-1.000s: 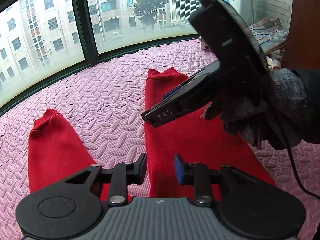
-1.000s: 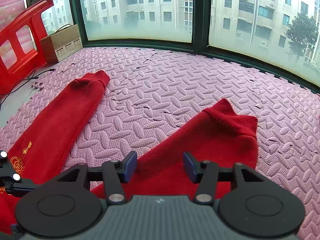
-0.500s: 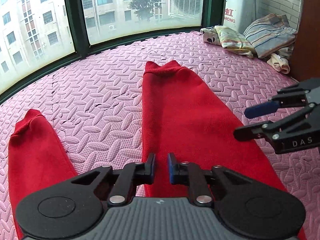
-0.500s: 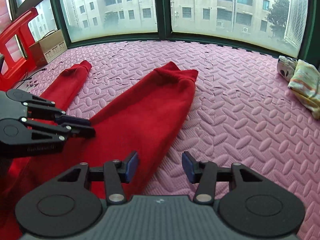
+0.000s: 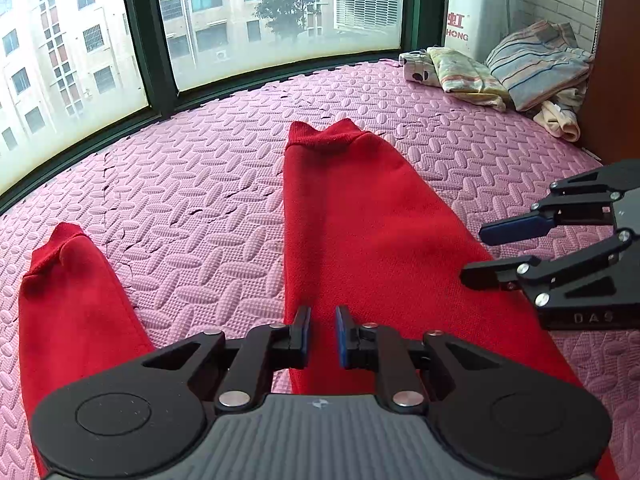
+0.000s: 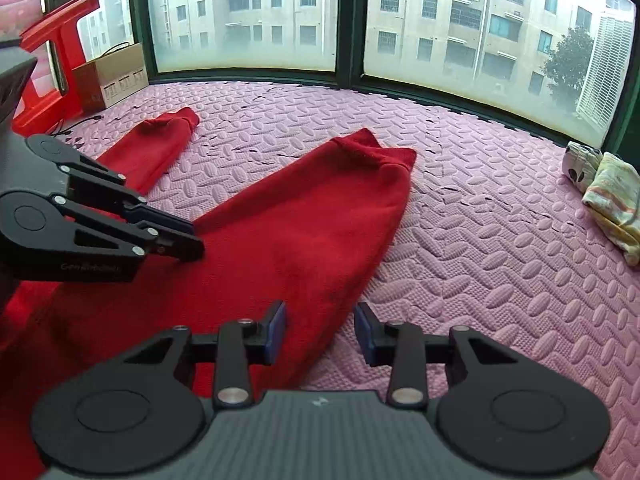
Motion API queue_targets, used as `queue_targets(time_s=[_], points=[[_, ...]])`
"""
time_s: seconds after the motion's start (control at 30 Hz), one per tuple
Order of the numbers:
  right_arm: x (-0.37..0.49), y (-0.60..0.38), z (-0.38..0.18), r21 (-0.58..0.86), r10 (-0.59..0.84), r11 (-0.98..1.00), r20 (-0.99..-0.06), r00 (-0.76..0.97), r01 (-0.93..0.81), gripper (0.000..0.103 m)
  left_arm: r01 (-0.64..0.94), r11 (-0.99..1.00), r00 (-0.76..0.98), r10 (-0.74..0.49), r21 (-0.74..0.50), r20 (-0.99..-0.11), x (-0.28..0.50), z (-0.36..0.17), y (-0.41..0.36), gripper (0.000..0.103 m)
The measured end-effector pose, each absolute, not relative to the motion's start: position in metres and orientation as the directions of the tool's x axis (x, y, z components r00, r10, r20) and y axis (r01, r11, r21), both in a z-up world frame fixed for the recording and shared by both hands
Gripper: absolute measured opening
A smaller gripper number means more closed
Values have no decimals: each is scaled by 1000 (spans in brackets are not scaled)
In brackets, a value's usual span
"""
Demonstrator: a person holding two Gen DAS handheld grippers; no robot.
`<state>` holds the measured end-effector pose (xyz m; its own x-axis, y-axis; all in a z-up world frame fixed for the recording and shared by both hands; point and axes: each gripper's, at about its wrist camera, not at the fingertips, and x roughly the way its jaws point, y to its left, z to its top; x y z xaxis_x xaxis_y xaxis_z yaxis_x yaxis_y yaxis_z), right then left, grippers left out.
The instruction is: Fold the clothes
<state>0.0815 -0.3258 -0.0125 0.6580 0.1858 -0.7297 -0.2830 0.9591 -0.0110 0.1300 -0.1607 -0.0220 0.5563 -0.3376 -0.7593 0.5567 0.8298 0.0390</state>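
Left wrist view: my left gripper [image 5: 322, 336] has narrowed to a slim gap, gripping nothing, over the red garment [image 5: 360, 232] at centre; only here, folded clothes [image 5: 500, 68] upper right.

Right wrist view: my right gripper [image 6: 320, 332], just closing, half-open, straddles the sleeve's edge unclamped; a cardboard box [image 6: 110, 76] upper left.

Two matching handheld grippers, black throughout. Left gripper [image 5: 322, 336]: ribbed grey housing at the near edge, round black discs either side, silver pivot screws on jointed linkage arms, blue pads [image 5: 341, 336] lining the fingertips. Right gripper [image 6: 320, 332]: same grey ribbed body, same discs, silver screws and blue pads. Pale lettering stamped along the side of each black frame.
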Motion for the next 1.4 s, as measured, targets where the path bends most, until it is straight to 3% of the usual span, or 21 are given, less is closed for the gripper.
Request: queue_targets(time_s=[0.17,0.4,0.57,0.7,1.03,1.4], points=[[93,-326,4,-4,217,951,-702,679,-308,37,556,830,564,-332,50,-756,129,-22,-162,16],[128,-312,-17,-5,221,942,-742,633,-335,36,554,832,555,-333,41,-762,128,-19,-162,16],[128,-316,-9,0,207,953,-729,652,-303,36,550,835,566,-339,38,-751,112,-5,-155,28],[108,-310,-2,40,262,938,-732,629,-344,37,551,834,573,-352,30,-740,82,11,-142,34],[3,-271,4,49,378,837,-772,511,-545,46,503,864,571,-315,20,-759,-24,23,-89,34],[-40,-265,-1,28,362,841,-771,524,-540,53,349,936,570,-251,-46,-782,-70,2,-30,35]])
